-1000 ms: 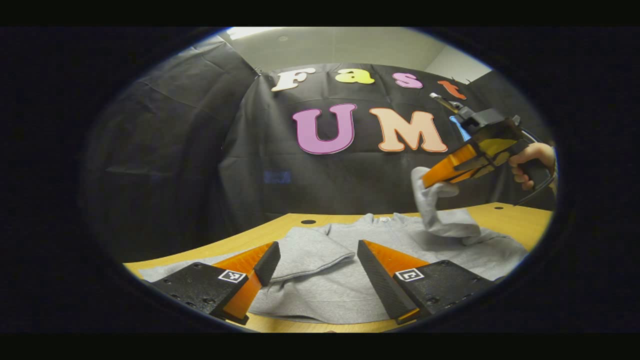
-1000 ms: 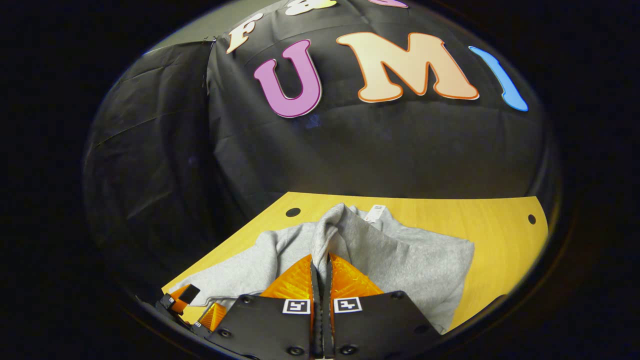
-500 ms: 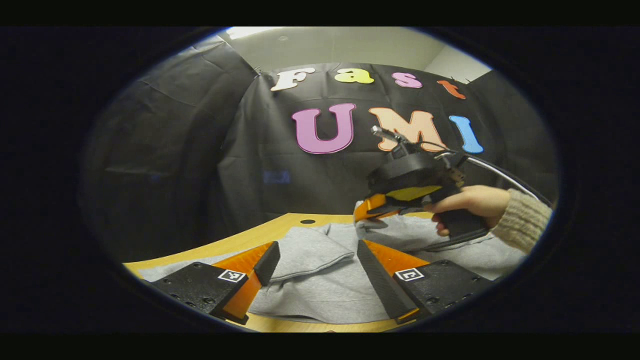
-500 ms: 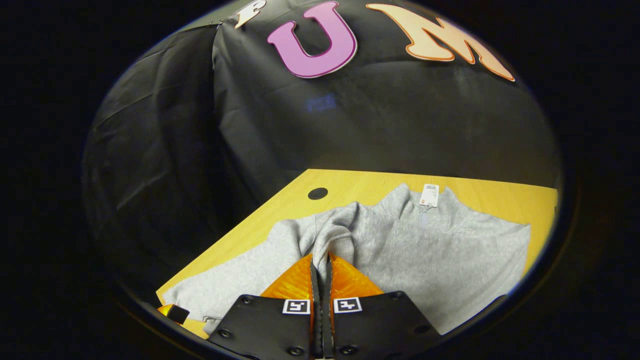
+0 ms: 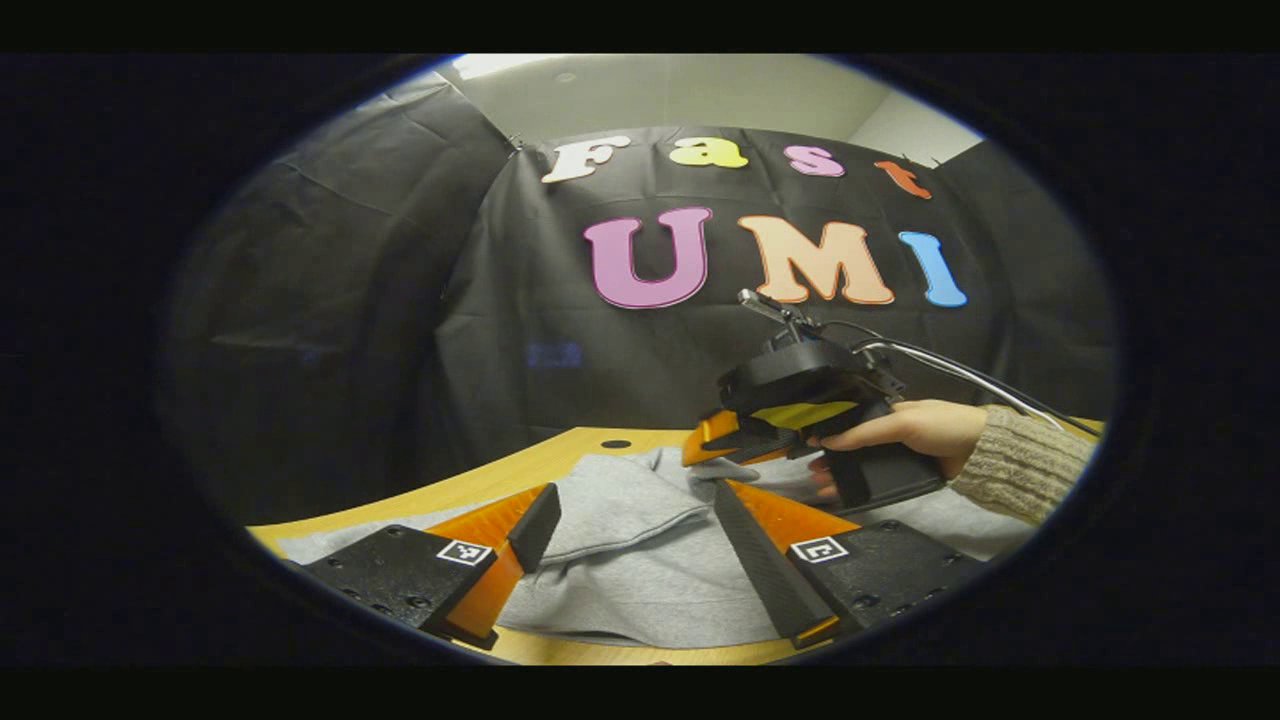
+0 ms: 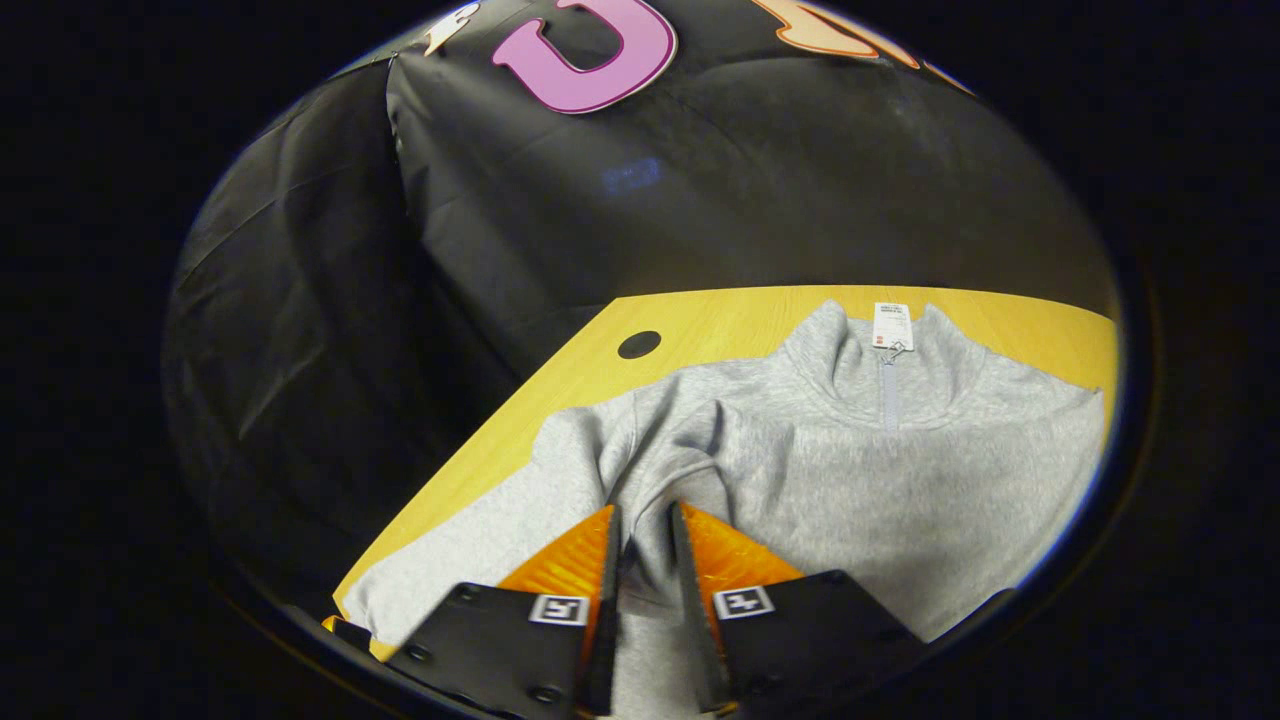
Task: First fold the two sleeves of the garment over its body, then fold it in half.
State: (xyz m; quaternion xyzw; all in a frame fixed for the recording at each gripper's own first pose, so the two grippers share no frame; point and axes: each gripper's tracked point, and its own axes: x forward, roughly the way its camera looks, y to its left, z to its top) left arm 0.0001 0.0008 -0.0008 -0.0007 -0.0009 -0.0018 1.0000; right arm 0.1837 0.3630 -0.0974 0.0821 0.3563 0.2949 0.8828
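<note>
Fig. legend: sleeve-fold stage, second sleeve being laid down.

Progress. We judge the task approx. halfway. In the left gripper view one sleeve (image 5: 620,505) already lies folded over the body of the garment (image 5: 640,580). In the right gripper view the other sleeve (image 6: 640,470) sits bunched across the chest, just ahead of the right gripper (image 6: 645,560). We see its jaws parted a little, with grey cloth lying in the gap; neither finger presses on it, so we read it as let go or nearly so. Left to do, in our judgement: flatten that sleeve, then the half-fold.

Grippers. The left gripper (image 5: 630,535) hangs low over the near edge of the tabletop (image 5: 480,480), jaws wide apart, holding nothing; the hem and folded sleeve lie between and beyond its fingers. In that same view we see a hand (image 5: 905,430) w/ a knit cuff carrying the right gripper down at the garment's middle.

Garment. Grey sweatshirt, soft fleece-like knit, stand collar (image 6: 880,360) w/ a short zip and a white tag (image 6: 892,325) at the neck. It lies face up on the tabletop, collar toward the far edge, hem toward the near edge. The left shoulder runs close to the tabletop's left edge, near a dark hole (image 6: 638,345) in the wood. The body looks mostly flat; creases gather where the second sleeve is bunched.
</note>
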